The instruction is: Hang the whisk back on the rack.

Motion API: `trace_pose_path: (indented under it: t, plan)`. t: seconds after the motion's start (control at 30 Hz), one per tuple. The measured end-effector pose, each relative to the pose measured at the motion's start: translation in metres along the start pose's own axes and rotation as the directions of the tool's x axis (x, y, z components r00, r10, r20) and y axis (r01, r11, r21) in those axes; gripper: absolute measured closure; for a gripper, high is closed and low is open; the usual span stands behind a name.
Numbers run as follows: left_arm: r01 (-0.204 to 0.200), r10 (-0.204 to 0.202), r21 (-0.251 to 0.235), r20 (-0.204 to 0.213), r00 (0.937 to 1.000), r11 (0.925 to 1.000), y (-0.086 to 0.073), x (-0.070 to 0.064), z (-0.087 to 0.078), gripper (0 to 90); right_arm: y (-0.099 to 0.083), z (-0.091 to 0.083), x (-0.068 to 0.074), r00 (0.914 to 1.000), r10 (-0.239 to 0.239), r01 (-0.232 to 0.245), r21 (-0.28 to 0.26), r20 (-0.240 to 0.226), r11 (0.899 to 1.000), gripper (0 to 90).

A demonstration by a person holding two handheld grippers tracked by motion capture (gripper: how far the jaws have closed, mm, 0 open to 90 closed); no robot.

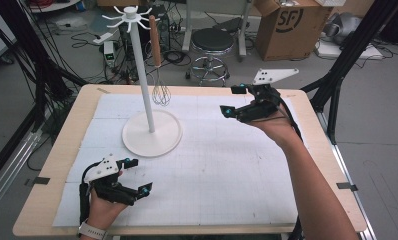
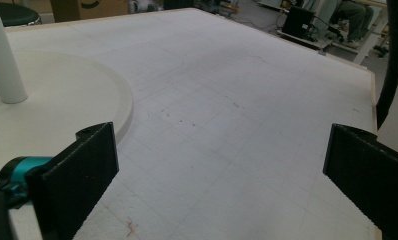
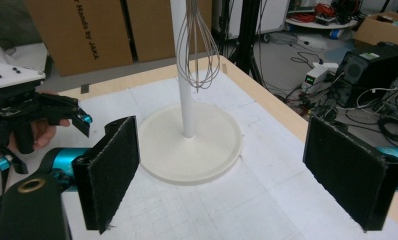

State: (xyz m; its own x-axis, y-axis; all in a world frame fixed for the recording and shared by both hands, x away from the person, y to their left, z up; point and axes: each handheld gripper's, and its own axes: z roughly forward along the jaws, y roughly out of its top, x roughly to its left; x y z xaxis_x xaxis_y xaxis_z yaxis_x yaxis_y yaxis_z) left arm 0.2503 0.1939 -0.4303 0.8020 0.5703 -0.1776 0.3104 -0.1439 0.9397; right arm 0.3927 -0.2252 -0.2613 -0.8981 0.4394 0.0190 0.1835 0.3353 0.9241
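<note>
High view puts the whisk [image 1: 158,75] hanging by its wooden handle from a hook on the white rack [image 1: 150,132], whose round base sits toward the far left of the table [image 1: 62,150], the wire loops dangling clear of the base near the pole. The right gripper [image 1: 236,100] hovers above the far right part of the table, jaws spread wide and holding nothing, aimed toward the whisk. The left gripper [image 1: 138,176] rests near the near left corner, also wide apart and unloaded. Judging by this, the whisk looks either freshly hung or not yet taken; I cannot tell which from the pictures. If hanging was the job, it appears done; if removal, the grasp remains.
</note>
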Motion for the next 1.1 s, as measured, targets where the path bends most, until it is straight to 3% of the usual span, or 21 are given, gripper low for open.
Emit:
trace_pose_path:
  t: [0.3,0.37,0.63,0.83,1.1]
  plan:
    - [-0.002,0.002,-0.002,0.003,1.0,1.0,0.0,0.0,0.0,1.7,-0.026,-0.013,0.004,0.9995,0.03,-0.03,0.009,0.006,0.999,8.2]
    - [-0.001,0.001,-0.004,0.003,1.0,1.0,0.0,0.0,0.0,1.7,-0.033,-0.016,0.005,0.9993,0.037,-0.037,0.004,0.01,0.999,1.5]
    - [-0.003,0.003,-0.002,0.005,1.0,1.0,0.0,0.0,0.0,1.7,-0.063,-0.029,0.007,0.9967,0.08,-0.08,0.01,0.011,0.997,1.4]
    - [-0.003,0.003,-0.005,0.006,1.0,1.0,0.001,-0.001,0.0,1.7,-0.082,-0.036,0.014,0.9978,0.063,-0.064,0.018,0.02,0.998,1.4]
    - [-0.003,0.003,-0.007,0.012,0.9999,1.0,0.001,-0.001,0.0,1.7,-0.111,-0.038,0.021,0.9968,0.074,-0.076,0.04,0.029,0.996,1.5]
